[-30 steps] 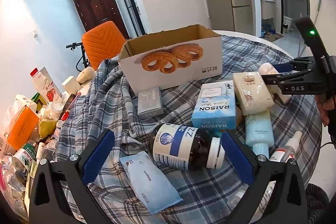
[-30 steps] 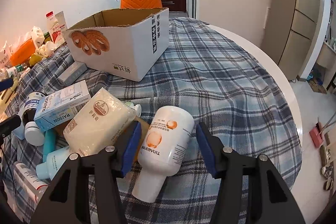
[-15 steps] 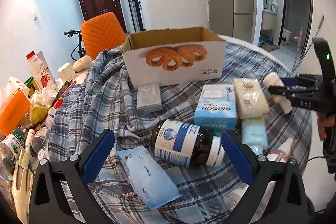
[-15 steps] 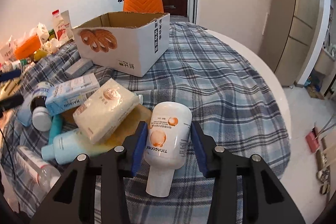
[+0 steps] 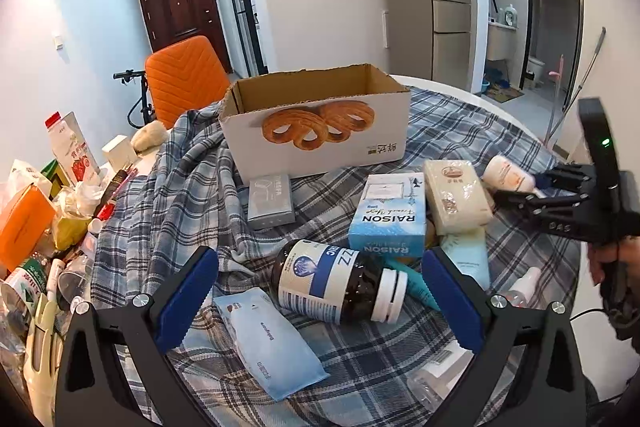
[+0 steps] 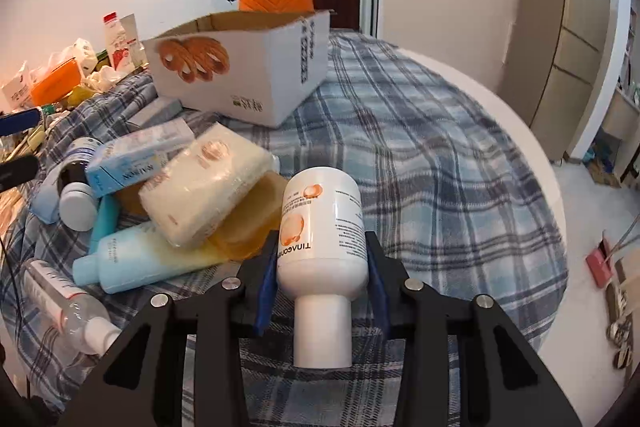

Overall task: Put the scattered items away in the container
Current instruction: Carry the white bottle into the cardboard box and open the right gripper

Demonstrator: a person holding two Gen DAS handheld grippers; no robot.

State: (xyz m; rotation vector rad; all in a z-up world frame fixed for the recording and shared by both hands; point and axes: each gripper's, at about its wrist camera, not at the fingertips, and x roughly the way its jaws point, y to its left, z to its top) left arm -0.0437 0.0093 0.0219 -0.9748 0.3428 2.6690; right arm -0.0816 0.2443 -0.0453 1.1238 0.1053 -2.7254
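Since a second ago your right gripper [image 6: 322, 269] has closed in on the white lotion bottle [image 6: 322, 227]; the blue pads that sat wide of it are now pinching its lower body from both sides, cap end pointing back at the camera. The bottle looks raised off the plaid cloth [image 6: 420, 163], though I can't tell for sure.

Going left to right in the left wrist view: your left gripper [image 5: 320, 301] hovers low near the table's front edge with its jaws spread wide and nothing between the pads. A pale blue wipes pack [image 5: 270, 343] lies by the left finger, then the dark supplement bottle [image 5: 340, 281] on its side with its white cap pointing right. Behind that the blue RAISON box [image 5: 388, 215] leans on the pile, with a small grey box [image 5: 270, 201] to its left. The cream wrapped pack [image 5: 456, 195] sits further right, overlapping a light blue tube [image 5: 468, 255].

The open cardboard box [image 5: 320, 123] with the pastry print stands behind the pile, well apart from the held bottle. Loose clutter crowds the table's left edge.
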